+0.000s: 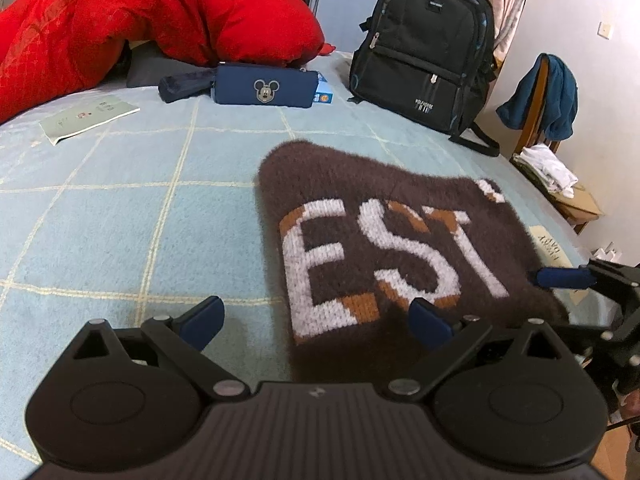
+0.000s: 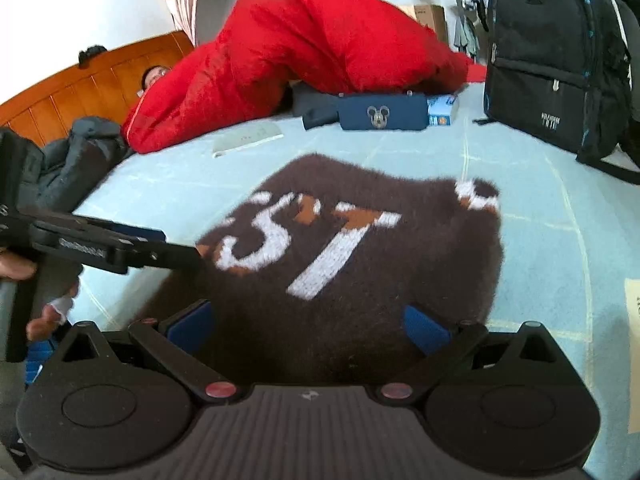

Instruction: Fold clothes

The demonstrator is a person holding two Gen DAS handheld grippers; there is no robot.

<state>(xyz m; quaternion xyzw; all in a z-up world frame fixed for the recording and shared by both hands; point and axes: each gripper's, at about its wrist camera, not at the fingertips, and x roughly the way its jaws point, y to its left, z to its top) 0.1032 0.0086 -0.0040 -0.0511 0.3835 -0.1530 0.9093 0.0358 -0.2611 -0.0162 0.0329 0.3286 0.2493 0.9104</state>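
One sweater [image 1: 384,248], brown and fuzzy with white letters, lies as a compact block on the bed [image 1: 120,220], right of centre in the left wrist view and mid-frame in the right one. It looks already doubled over, though whether more folds are due I cannot tell; the shape fits a finished bundle as well as one midway.

Two grippers work here. The left gripper [image 1: 316,322] has its jaws wide, one pad over bare bedcover, the other at the sweater's near edge. The right gripper [image 2: 308,328] also has its jaws wide, straddling the near hem and holding nothing.

Risks, as I judge them: the thick pile could let a pinch catch only the top layer, so the bundle peels apart when lifted. A pad could also snag the bedcover along with the knit. The two tools sit close at the sweater's lower corner, so they could knock together.

Counted, largest first: one bed, one red quilt [image 1: 160,12], one backpack [image 1: 424,48], one sweater, two grippers, one pouch [image 1: 266,90], one booklet [image 1: 88,118].
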